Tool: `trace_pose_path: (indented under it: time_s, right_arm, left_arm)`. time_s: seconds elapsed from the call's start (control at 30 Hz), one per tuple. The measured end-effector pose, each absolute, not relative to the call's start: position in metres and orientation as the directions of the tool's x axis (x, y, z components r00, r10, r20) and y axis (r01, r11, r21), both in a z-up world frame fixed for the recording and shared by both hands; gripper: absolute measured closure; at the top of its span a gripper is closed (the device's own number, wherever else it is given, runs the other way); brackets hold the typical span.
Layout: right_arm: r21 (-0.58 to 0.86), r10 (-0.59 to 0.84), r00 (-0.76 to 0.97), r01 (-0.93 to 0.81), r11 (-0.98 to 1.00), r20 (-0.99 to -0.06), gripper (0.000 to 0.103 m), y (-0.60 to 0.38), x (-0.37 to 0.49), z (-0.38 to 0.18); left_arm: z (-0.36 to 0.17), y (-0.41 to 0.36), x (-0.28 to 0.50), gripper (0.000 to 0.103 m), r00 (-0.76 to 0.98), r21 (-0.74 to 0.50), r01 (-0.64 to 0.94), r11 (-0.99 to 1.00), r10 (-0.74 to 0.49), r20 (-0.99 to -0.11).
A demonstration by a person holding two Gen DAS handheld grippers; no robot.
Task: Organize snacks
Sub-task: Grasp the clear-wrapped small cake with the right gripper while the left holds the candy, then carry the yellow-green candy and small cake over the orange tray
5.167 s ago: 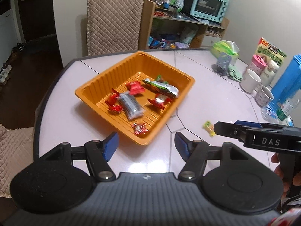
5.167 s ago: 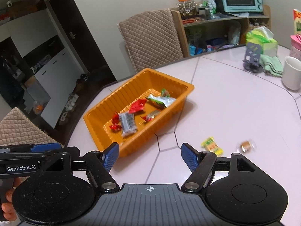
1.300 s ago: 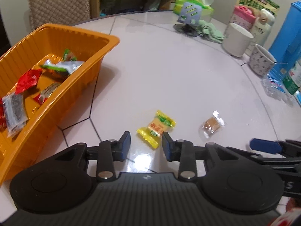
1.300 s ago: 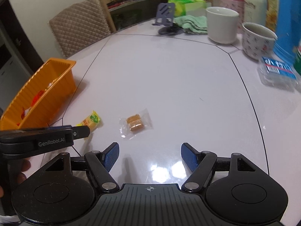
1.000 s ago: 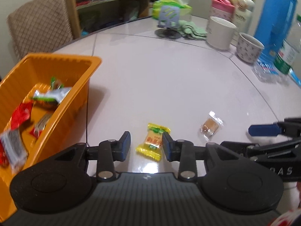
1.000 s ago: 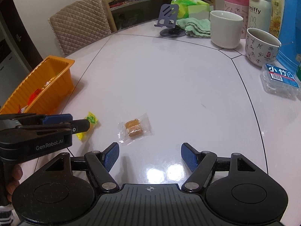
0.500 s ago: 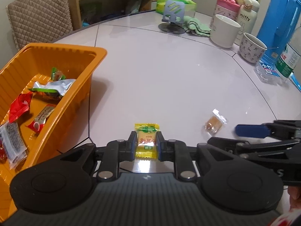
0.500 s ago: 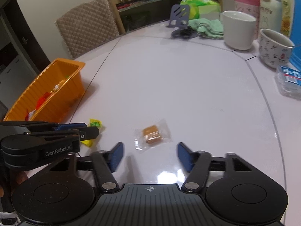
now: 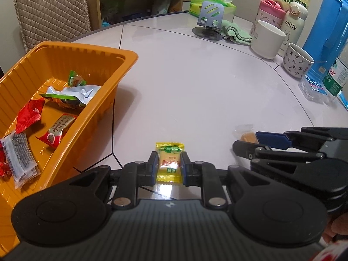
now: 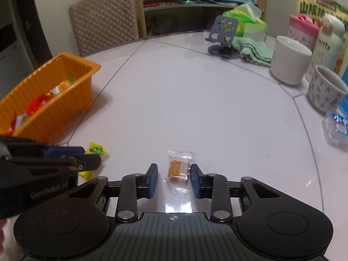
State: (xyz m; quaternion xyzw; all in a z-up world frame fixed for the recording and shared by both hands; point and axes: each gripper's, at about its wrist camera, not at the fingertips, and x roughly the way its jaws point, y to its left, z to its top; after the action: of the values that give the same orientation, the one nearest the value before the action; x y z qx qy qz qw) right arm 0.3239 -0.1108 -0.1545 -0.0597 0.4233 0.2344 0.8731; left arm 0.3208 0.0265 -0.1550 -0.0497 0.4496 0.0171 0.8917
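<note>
My left gripper is clamped on the yellow candy, pads pressing both sides. My right gripper has just been closing; its jaws stand narrowly apart with the clear-wrapped biscuit between them on the table, pads not yet pressing. Risk: the slippery wrapper may squirt out forward, or only film gets pinched. The orange tray, left of both jaws, holds several wrapped snacks.

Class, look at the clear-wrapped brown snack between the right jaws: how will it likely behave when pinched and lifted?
The snack probably weighs little, being small. Its clear film looks glossy, so it may slip or crinkle. The brown block inside seems firm, giving the closing jaws of the right gripper something to hold.
</note>
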Motion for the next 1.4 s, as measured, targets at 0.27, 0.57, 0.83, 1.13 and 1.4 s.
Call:
trace_pose_path:
  time_s: [0.27, 0.57, 0.83, 1.13, 1.4]
  right_arm:
    - [0.070, 0.357, 0.526, -0.487, 0.870, -0.772, 0.081, -0.112, 0.320, -0.155]
    - [0.091, 0.400, 0.466, -0.555, 0.827, -0.789, 0.081, -0.113, 0.290, -0.152]
    - [0.121, 0.460, 0.392, -0.642, 0.757, -0.797, 0.081, -0.115, 0.246, -0.151]
    - [0.109, 0.490, 0.355, -0.711, 0.694, -0.796, 0.081, -0.107, 0.204, -0.152]
    - [0.111, 0.469, 0.372, -0.677, 0.727, -0.801, 0.080, -0.105, 0.207, -0.151]
  left_arm:
    - [-0.154, 0.027, 0.319, 0.084, 0.584, -0.075, -0.080, 0.994, -0.014, -0.812]
    - [-0.151, 0.027, 0.288, 0.085, 0.556, -0.105, -0.096, 0.990, -0.034, -0.831]
    - [-0.148, 0.028, 0.228, 0.085, 0.530, -0.102, -0.105, 0.989, -0.032, -0.848]
    - [-0.147, 0.033, 0.185, 0.083, 0.495, -0.112, -0.172, 0.979, -0.013, -0.869]
    - [-0.148, 0.029, 0.188, 0.083, 0.499, -0.084, -0.165, 0.983, 0.009, -0.867]
